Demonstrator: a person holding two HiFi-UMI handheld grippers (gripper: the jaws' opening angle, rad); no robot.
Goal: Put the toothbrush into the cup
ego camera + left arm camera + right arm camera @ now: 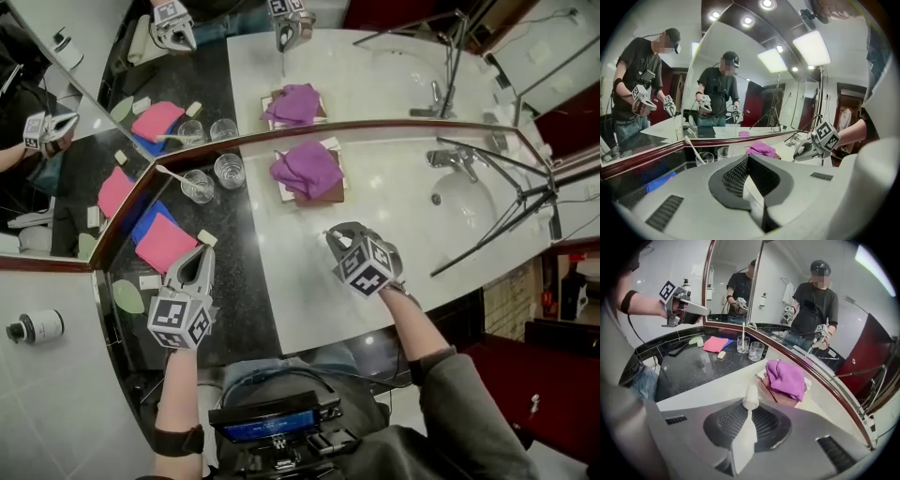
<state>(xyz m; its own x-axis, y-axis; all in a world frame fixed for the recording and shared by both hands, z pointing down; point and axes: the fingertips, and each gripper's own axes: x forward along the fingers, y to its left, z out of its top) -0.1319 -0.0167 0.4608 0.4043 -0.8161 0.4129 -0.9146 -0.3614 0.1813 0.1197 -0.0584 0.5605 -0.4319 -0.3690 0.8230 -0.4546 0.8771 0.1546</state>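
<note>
R gripper (pixel 749 413): jaws nearly together, pinched on a white rounded-tip piece (pixel 750 398) that sticks out past the pads; can't tell what it is. It hangs over the white counter (pixel 309 281), pointing steeply down, just short of the purple crumpled cloth (pixel 786 376) lying on a brown flat board (pixel 328 194).

L gripper (pixel 748 164): jaws fully together, nothing btwn them. Over the black stone counter (pixel 234 262), pointing toward the mirror corner.

White toothbrush (pixel 171 174) stands tilted in a clear glass cup (pixel 198 187), handle end up and leaning left. The cup is on the black counter close to the mirror (pixel 356 75), straight ahead of L gripper but well apart from it, and up-left of R gripper w/ the cloth btwn. Second clear glass cup (pixel 230 171), nothing in it, is just beside the first on the R.

Pink folded cloth (pixel 167 246) on a blue one (pixel 148 223) is near L gripper's tip, w/ a small pale bar (pixel 207 238) beside the tip. Chrome faucet (pixel 450 157) and white basin (pixel 464 202) are far R, well apart from both grippers.
</note>
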